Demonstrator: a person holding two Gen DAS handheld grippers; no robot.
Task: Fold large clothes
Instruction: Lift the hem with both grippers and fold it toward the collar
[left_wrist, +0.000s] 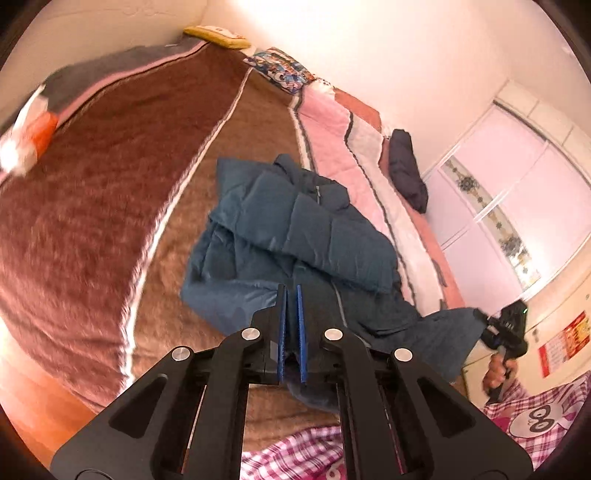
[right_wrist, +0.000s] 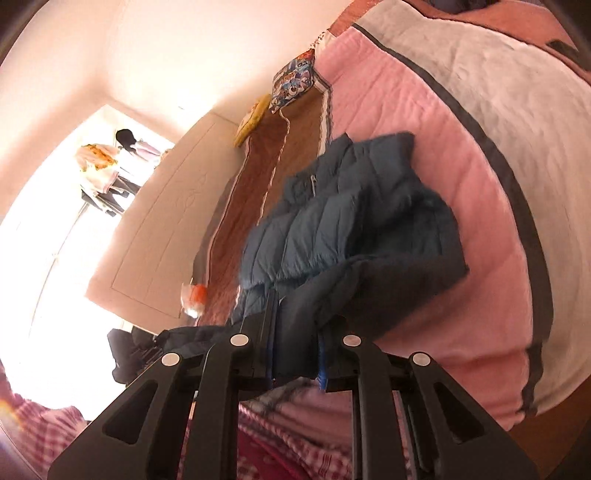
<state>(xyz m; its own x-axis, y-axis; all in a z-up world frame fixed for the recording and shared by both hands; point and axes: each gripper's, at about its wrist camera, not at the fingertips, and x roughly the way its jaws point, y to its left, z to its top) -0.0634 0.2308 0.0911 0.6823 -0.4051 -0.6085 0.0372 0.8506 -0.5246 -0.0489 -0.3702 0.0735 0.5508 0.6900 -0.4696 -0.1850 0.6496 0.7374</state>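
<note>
Both black two-finger grippers point downward at a slant over the bed. The left gripper (left_wrist: 291, 295) has its blue-lined jaws drawn almost together, with only a thin slot between them; a fold of fabric bulges out beneath them, so it appears to be pinching a thin layer of the hem, though the contact itself is hard to make out. The right gripper (right_wrist: 297, 325) stands a little wider, its jaws clamped on a thick dark bunch of the same garment, which fills the gap between the pads. From the left wrist view the right gripper shows at the far right, carried in the person's hand (left_wrist: 496, 373), with the jacket's lower edge strung between the two tools.

The teal quilted puffer jacket (left_wrist: 295, 229) lies partly folded on the brown fleece blanket (left_wrist: 92, 192), its collar away from the person and its near hem lifted off the bed. Its right side lies along the seam where the brown blanket meets the pink and white quilt (right_wrist: 461, 155).

To the left of the jacket the brown blanket is bare and wide. A dark bundled garment (left_wrist: 406, 170) sits on the quilt's far edge, well apart. The person's pink checked sleeve (left_wrist: 535, 417) is close below the grippers.
</note>
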